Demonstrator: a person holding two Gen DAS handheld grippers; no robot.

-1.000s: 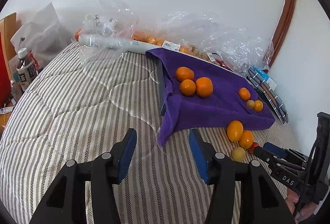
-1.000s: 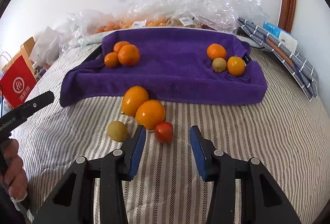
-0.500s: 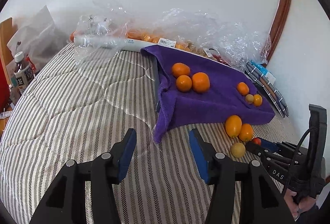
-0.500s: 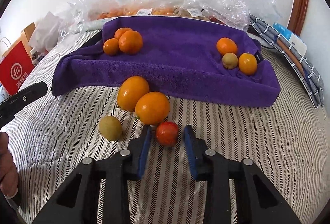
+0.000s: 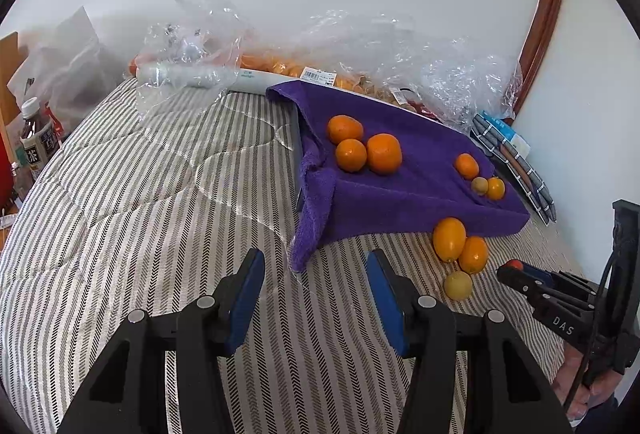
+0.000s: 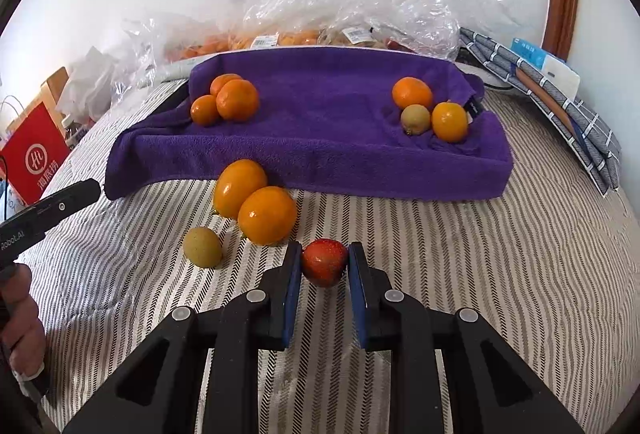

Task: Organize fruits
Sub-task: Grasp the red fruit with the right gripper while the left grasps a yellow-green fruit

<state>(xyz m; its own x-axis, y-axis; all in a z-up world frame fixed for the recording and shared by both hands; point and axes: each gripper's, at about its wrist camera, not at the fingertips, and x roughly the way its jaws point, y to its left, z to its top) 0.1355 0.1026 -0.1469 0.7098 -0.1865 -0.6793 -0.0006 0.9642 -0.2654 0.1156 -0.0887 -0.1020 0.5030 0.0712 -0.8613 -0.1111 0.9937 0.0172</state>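
My right tool [image 6: 324,266] has its blue pads pressed to both sides of the small red fruit [image 6: 324,262], low on the striped bed cover [image 6: 440,254]. I judge the grip made, though the fruit looks to be resting on the bed, not yet lifted. I came in level and low because the fruit is small and round; a high pinch would likely squirt it out.

Just to the left of it lie two oval orange fruits [image 6: 256,202] touching each other, and a dull yellow-green one [image 6: 202,247] near them. I approached from the open side so my left pad slips past the nearer orange one without nudging it.

Beyond them is the purple towel [image 6: 320,154] draped over a shallow tray, with three oranges [image 6: 230,100] grouped at its left end and a mixed trio [image 6: 430,112] at its right. The fruit looks sorted into clusters there, so I expect the red one goes up onto the towel too.

My left tool [image 5: 316,288] hangs wide open and empty over bare bedding, kept clear of the work.
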